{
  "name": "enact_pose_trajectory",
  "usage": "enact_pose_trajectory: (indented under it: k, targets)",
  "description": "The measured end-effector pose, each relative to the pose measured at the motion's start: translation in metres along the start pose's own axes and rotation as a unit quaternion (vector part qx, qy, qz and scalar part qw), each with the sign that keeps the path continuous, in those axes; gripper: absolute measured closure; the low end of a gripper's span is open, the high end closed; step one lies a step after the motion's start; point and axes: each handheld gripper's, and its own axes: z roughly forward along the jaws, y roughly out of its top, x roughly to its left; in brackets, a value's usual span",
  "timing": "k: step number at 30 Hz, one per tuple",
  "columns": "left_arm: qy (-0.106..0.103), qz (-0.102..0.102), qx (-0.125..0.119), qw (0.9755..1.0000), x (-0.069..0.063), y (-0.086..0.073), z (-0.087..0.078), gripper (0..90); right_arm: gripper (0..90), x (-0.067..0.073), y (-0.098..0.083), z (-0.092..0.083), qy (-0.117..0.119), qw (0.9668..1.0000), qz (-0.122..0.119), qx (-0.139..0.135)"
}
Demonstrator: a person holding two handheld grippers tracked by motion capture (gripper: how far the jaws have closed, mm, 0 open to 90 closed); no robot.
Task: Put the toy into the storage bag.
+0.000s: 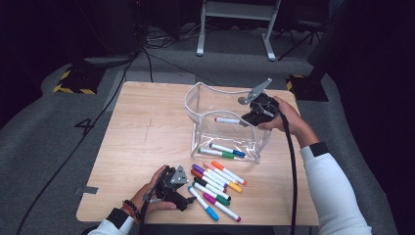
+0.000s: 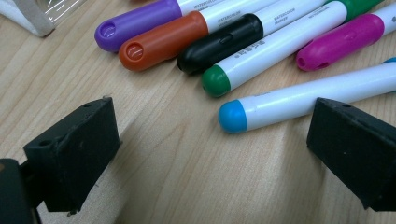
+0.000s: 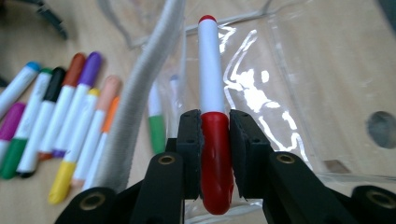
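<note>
Dark studio floor surrounds our wooden counter [image 1: 147, 127], where our right tool [image 3: 215, 140] is clamped on the cap of a red marker [image 3: 211, 79], holding it over the open clear plastic pouch [image 1: 195, 105]. We judge it light, stiff and slick, best gripped across the barrel or cap. Our left tool [image 2: 210, 149] rests with jaws apart beside the loose markers [image 1: 215, 183].
</note>
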Motion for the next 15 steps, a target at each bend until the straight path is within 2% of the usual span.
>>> enact_pose_trajectory:
  k: [2,4,8,11,15]
  targets:
    - [0.0,0.0,0.0,1.0,0.0,0.0,0.0,2.6,75.1,0.0032,0.0006,0.0006,0.016,0.9997,-0.005,0.018]
    - [-0.001,0.001,0.0,1.0,0.0002,-0.0001,0.0,2.6,75.1,0.0052,-0.0003,0.0008,0.037,0.999,-0.015,0.02]
    - [-0.001,0.0,0.001,1.0,0.0002,-0.0001,-0.0002,2.6,74.4,0.0075,-0.0027,0.0009,0.04,0.9988,-0.024,0.013]
    - [-0.001,0.001,0.0,1.0,0.0002,-0.0001,0.0,2.6,67.7,0.0066,-0.0034,-0.0004,0.016,0.9997,-0.009,0.015]
    - [-0.001,0.001,0.0,1.0,0.0003,-0.0001,-0.0001,2.6,61.5,0.0049,-0.0062,-0.0062,-0.002,0.9999,-0.006,-0.011]
